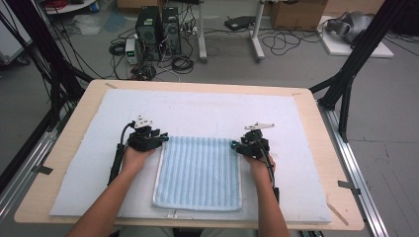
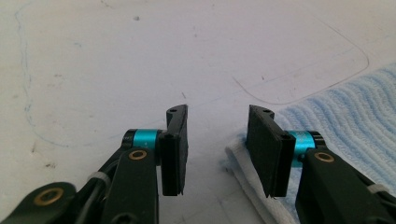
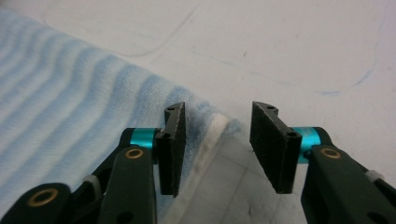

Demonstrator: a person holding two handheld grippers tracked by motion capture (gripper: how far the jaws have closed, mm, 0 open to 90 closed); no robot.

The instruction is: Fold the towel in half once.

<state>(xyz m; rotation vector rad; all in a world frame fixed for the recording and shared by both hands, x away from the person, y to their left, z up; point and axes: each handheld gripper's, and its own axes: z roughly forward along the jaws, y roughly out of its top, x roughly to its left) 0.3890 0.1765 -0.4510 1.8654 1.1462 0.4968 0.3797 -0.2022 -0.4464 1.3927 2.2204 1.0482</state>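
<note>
left gripper view shows the left gripper (image 2: 217, 149) with its jaws parted and gripping nothing, the towel's (image 2: 345, 116) white-hemmed far left corner lying just beside the right jaw. right gripper view shows the right gripper (image 3: 217, 149) likewise open and empty over the far right corner. high view shows the striped blue towel flat on the white mat (image 1: 207, 106), near the table's (image 1: 74, 123) near edge, between both hands.

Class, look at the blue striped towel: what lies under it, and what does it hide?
The blue striped towel lies flat on a white mat, which rests on the wooden table. Whatever is on the mat directly beneath the towel is covered.
</note>
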